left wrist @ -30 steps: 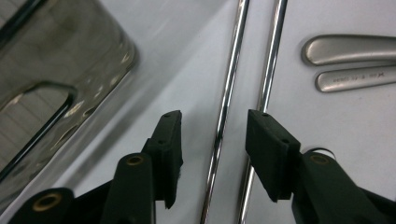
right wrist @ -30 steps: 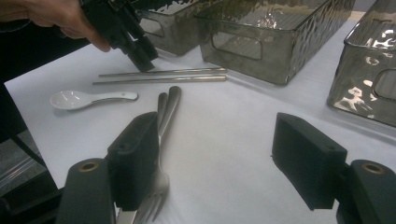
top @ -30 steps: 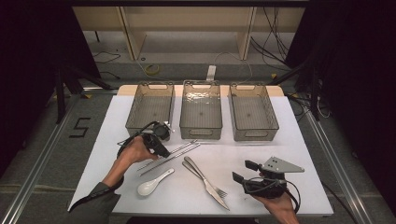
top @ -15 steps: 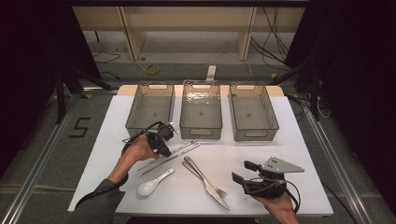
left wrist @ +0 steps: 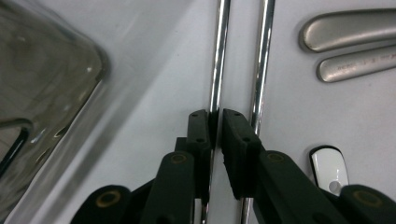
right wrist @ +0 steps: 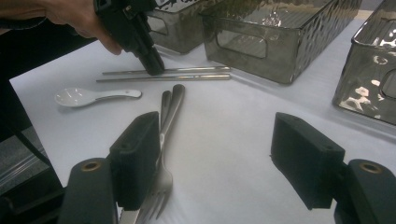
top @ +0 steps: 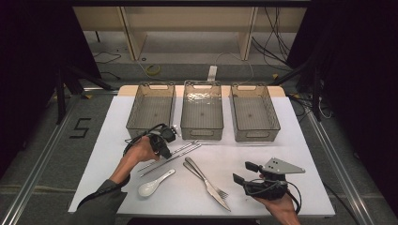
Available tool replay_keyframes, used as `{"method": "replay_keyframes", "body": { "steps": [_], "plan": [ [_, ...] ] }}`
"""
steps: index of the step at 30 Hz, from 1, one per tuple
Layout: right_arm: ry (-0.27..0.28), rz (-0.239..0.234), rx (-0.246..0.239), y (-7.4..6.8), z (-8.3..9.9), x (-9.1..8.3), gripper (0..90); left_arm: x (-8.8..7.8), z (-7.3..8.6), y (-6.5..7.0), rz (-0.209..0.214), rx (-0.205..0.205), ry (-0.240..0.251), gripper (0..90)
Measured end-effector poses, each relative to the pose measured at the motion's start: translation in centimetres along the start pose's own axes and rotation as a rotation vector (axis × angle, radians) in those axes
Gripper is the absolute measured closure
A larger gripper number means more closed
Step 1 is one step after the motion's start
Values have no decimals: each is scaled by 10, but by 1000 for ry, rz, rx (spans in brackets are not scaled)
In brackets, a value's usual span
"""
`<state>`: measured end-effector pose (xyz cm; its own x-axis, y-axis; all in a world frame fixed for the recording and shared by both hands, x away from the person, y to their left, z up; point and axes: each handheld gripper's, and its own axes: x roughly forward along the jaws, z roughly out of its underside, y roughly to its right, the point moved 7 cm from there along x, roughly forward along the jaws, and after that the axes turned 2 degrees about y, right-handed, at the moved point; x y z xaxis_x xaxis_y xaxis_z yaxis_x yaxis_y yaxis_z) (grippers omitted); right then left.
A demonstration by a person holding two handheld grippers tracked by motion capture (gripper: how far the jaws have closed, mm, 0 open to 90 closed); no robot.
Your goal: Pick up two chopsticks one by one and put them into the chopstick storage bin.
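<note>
Resting open near the table's front edge, the right gripper (top: 245, 172) holds nothing; the fork (right wrist: 161, 179) lies just beside its jaw. Farther off, the left gripper (left wrist: 216, 122), jaws just closing, pinches one chopstick (left wrist: 218, 56); the second chopstick (left wrist: 261, 60) lies beside.

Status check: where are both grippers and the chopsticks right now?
Left gripper just closed on one chopstick. Other chopstick beside it on table. Right gripper open, idle near fork. Nothing blocking.

Fork (right wrist: 161, 186) tines partly behind the right claw's (right wrist: 224, 161) near jaw, knife (right wrist: 128, 215) cut by the bottom edge
</note>
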<state>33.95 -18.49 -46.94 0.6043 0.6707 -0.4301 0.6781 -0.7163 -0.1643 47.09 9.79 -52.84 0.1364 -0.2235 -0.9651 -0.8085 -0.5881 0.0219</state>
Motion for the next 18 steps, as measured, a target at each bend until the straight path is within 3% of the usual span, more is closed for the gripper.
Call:
{"method": "replay_keyframes", "body": {
  "steps": [3, 13, 18],
  "plan": [
    [-2, 2, 1, 0, 0, 0, 339, 0, 0, 0, -4, 30, -6, 833],
    [-5, 10, -9, 1, 0, 0, 346, 0, 1, 2, 0, 73, 2, 851],
    [-1, 11, -8, 1, 0, -1, 350, -1, 1, 2, 0, 65, 34, 854]
  ]
}}
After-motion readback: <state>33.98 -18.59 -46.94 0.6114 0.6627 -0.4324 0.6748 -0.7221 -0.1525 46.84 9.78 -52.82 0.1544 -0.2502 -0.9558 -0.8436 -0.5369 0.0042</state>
